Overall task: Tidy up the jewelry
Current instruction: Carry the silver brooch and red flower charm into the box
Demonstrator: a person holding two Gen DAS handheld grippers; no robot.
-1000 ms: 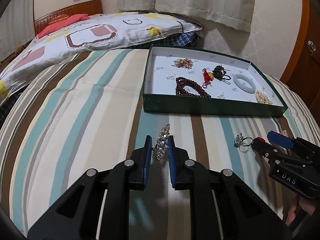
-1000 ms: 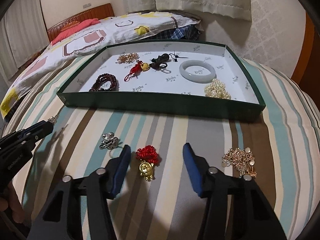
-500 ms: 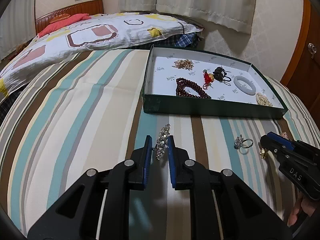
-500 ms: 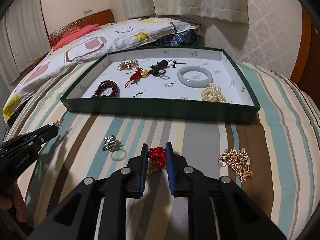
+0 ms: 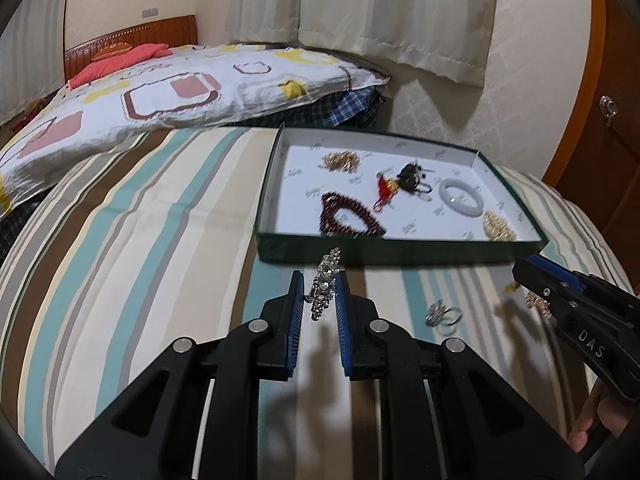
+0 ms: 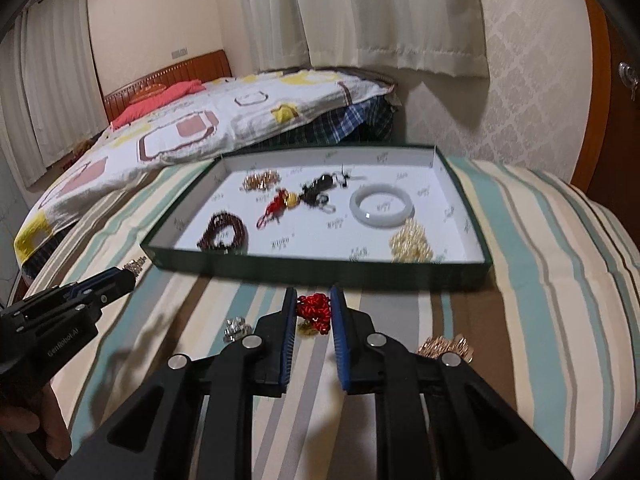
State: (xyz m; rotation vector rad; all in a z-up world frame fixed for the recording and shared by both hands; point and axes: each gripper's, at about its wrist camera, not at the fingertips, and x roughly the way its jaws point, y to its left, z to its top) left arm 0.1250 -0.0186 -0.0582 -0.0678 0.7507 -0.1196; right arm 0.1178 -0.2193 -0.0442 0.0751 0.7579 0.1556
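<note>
Left gripper [image 5: 317, 294] clamps a crystal piece [image 5: 326, 284], carried clear of the bedspread [image 5: 140, 240]. Right gripper [image 6: 313, 314], jaws just closed, pinches a red knot charm [image 6: 314, 312] with its gold pendant hanging below, also off the cover. Both pieces hang just short of the green tray [image 6: 320, 270]. Done so far, by my reading: six pieces lie in the tray — gold cluster [image 6: 260, 180], red tassel charm [image 6: 280, 204], black charm [image 6: 320, 188], white bangle [image 6: 382, 206], dark beads [image 6: 222, 232], pearl heap [image 6: 410, 244]. Left to do: set these two in the tray, then fetch the silver ring [image 5: 442, 314] and the gold chain [image 6: 444, 348], both on the bedspread near the right gripper. Roughly over halfway.
</note>
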